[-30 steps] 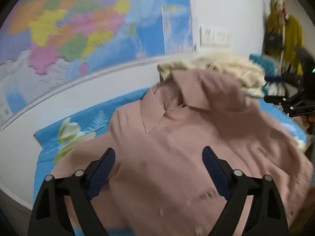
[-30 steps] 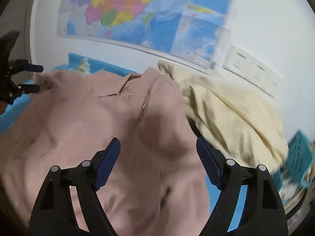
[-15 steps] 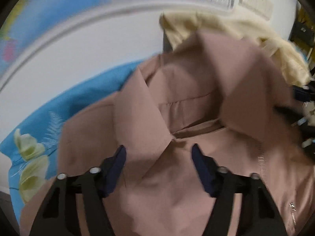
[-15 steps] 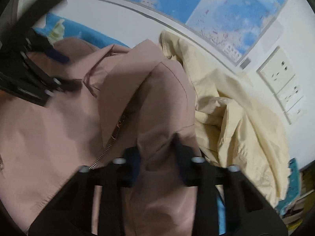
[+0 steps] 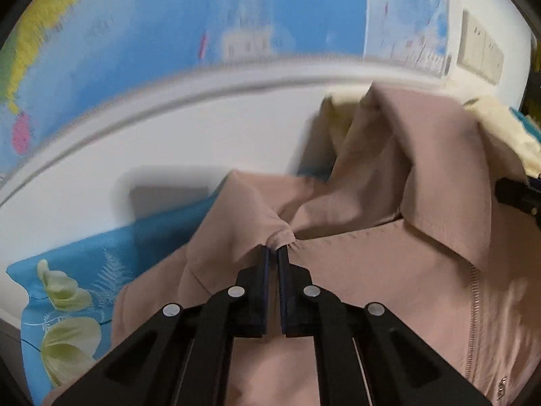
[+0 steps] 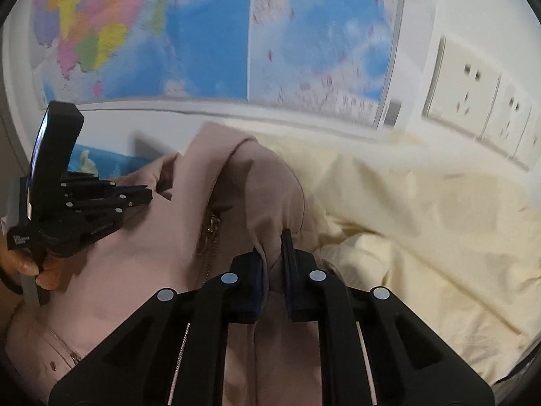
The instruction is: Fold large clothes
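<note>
Barely begun: the left tool [image 5: 274, 249] and right tool [image 6: 272, 242] each pinch the pink jacket [image 6: 142, 253] near its collar, the garment lying unfolded beside a cream garment [image 6: 422, 223]; every fold remains ahead.

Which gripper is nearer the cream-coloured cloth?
Right. The right gripper pinches the pink jacket right beside the cream cloth; the left gripper grips the jacket's far side.
</note>
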A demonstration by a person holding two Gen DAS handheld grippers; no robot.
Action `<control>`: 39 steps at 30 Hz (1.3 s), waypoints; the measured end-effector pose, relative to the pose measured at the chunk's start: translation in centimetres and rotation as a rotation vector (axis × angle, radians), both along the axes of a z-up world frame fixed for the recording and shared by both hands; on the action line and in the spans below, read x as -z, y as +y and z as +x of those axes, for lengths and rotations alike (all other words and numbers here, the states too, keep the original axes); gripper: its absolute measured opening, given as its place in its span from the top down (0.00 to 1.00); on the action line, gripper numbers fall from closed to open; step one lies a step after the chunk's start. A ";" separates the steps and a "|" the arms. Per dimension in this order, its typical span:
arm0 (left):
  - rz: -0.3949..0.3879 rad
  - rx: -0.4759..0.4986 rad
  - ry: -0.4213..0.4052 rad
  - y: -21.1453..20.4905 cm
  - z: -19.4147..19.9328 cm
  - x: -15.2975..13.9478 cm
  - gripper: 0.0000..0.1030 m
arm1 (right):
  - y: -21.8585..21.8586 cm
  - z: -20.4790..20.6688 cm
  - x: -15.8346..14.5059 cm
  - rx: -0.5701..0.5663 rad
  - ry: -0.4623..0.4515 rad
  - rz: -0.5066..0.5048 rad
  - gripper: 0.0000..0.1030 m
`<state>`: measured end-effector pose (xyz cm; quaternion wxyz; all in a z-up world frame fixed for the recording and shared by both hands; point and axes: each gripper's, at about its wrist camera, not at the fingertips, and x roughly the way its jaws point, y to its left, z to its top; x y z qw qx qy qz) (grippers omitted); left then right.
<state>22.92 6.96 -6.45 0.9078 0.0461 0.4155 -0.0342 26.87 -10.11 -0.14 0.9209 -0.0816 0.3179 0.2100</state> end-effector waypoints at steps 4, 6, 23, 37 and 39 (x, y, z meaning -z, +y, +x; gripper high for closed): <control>0.000 0.015 0.024 0.3 -0.7 1.2 0.92 | -0.1 -0.9 -0.3 0.004 -0.024 0.005 0.61; -0.025 0.024 0.021 0.8 -1.6 0.8 0.67 | -1.5 -1.9 -1.2 -0.006 -0.020 0.064 0.48; -0.062 0.265 -0.067 -2.4 -13.1 -2.9 0.35 | -20.3 -18.9 9.7 0.157 0.361 0.165 0.30; -0.083 0.405 -0.071 -11.4 -13.7 -3.9 0.35 | -26.5 -21.8 -2.3 0.223 0.026 0.256 0.96; -0.083 0.422 -0.092 -13.0 -12.8 -4.3 0.35 | -27.8 -22.2 -5.6 0.220 -0.033 0.279 0.96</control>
